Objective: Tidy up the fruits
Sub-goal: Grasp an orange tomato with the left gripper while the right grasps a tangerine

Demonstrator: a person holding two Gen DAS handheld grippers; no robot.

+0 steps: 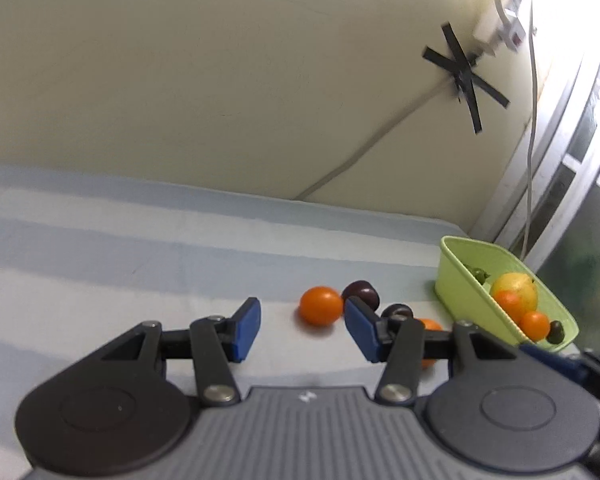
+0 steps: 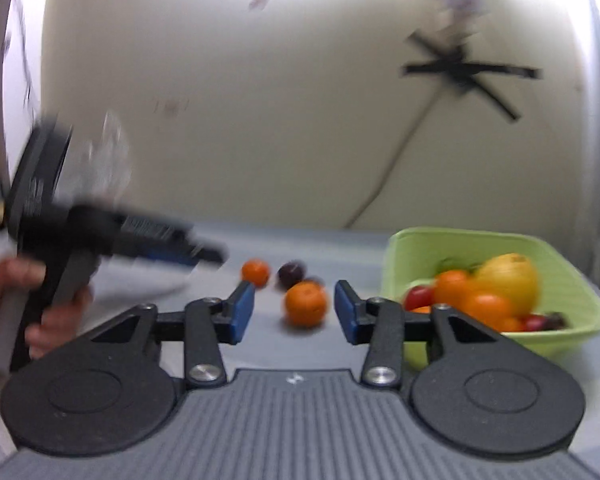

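Fruit lies loose on a pale striped cloth [image 1: 140, 248] below a cream wall [image 1: 220, 80] with black tape [image 1: 464, 76] and a cable [image 1: 352, 160]. Right of it, a green basket [image 2: 572, 280] holds oranges, a yellow fruit [image 2: 512, 276] and plums. Left tongs [image 1: 302, 330] stand open and empty, an orange [image 1: 321, 306] just beyond the blue tips, two plums [image 1: 362, 292] beside it. Right tongs [image 2: 295, 308] gape open, another orange [image 2: 306, 304] lying between the tips, untouched.
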